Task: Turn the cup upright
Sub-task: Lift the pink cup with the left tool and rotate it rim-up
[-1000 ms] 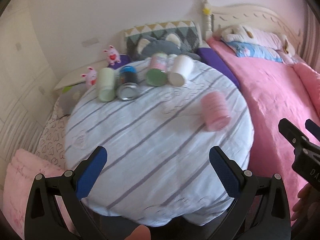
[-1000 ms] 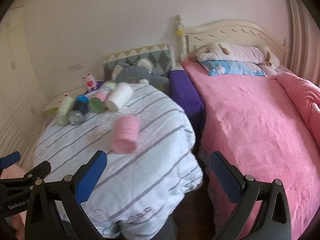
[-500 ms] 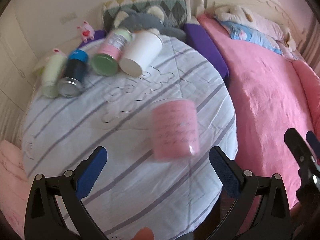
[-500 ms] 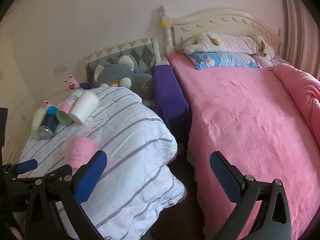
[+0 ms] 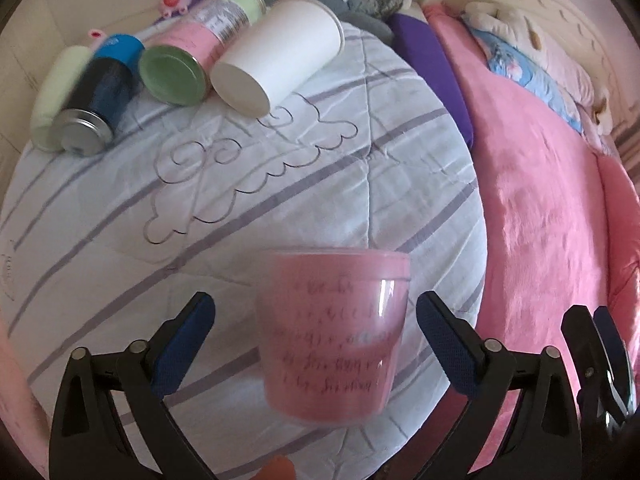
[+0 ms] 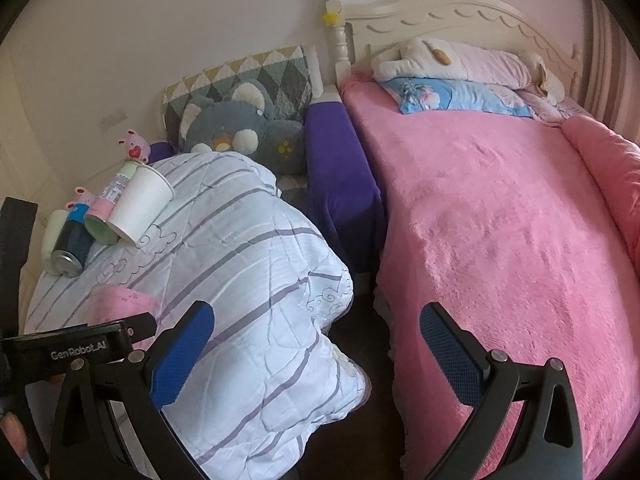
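Note:
A pink cup (image 5: 334, 332) with dark writing lies on its side on the striped white quilt (image 5: 280, 184), blurred, its base end toward me. My left gripper (image 5: 314, 344) is open, with its blue-padded fingers on either side of the cup and not touching it. In the right wrist view the cup (image 6: 120, 300) shows partly behind the left gripper's body. My right gripper (image 6: 316, 348) is open and empty, off the quilt's right side, above the gap beside the pink bed (image 6: 500, 240).
A white paper cup (image 5: 280, 56), a pink-and-green can (image 5: 184, 64), a blue can (image 5: 96, 108) and a pale green bottle (image 5: 56, 96) lie at the quilt's far left. A grey plush (image 6: 240, 128), a purple cushion (image 6: 340, 168) and pillows lie behind.
My left gripper has moved forward and down over the quilt until the pink cup sits between its open fingers. The right gripper has swung right, toward the pink bed.

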{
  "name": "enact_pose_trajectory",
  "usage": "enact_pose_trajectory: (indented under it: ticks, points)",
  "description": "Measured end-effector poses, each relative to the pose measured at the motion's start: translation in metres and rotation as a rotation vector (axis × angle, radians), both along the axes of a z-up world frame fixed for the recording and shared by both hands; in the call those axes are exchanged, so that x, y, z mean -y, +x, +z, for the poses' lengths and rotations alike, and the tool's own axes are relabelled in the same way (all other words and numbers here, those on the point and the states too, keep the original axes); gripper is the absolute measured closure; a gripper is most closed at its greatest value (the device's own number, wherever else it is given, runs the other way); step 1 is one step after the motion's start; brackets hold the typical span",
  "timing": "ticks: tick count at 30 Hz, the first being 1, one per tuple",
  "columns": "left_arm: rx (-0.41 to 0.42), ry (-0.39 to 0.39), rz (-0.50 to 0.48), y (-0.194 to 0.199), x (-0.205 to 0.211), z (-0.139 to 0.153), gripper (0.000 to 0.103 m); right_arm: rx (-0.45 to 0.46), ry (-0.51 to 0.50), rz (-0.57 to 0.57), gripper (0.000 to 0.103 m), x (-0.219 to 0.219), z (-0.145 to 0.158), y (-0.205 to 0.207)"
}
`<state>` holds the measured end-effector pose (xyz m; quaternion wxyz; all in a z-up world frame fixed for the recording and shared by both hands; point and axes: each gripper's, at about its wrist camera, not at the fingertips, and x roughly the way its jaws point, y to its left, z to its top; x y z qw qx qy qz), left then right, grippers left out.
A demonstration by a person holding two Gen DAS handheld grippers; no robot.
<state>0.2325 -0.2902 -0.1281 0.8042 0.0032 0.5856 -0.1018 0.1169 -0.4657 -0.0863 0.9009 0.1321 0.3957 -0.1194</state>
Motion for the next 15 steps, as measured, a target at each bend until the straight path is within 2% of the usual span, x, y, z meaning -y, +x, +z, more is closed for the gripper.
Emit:
enact_pose_trajectory:
  ticks: [1,3,5,11,15]
  points:
    - [-0.014,-0.014,0.001,0.001,0.000,-0.003,0.017,-0.002,-0.001,0.003,0.000,0.000,0.000,0.002]
    - [-0.033,-0.036,0.008,0.005,-0.003,-0.006,0.030,-0.005,-0.002,0.005,0.000,0.000,0.000,0.004]
    - [-0.023,-0.050,0.009,0.005,-0.007,-0.005,0.036,-0.008,-0.002,0.006,0.000,-0.001,0.000,0.003]
    - [0.053,-0.106,-0.028,0.000,-0.024,0.008,0.037,-0.016,-0.011,-0.007,0.000,-0.005,0.001,-0.001]
    - [0.186,-0.087,-0.061,-0.017,-0.051,0.026,0.037,-0.015,-0.015,-0.009,0.000,-0.018,0.002,-0.005]
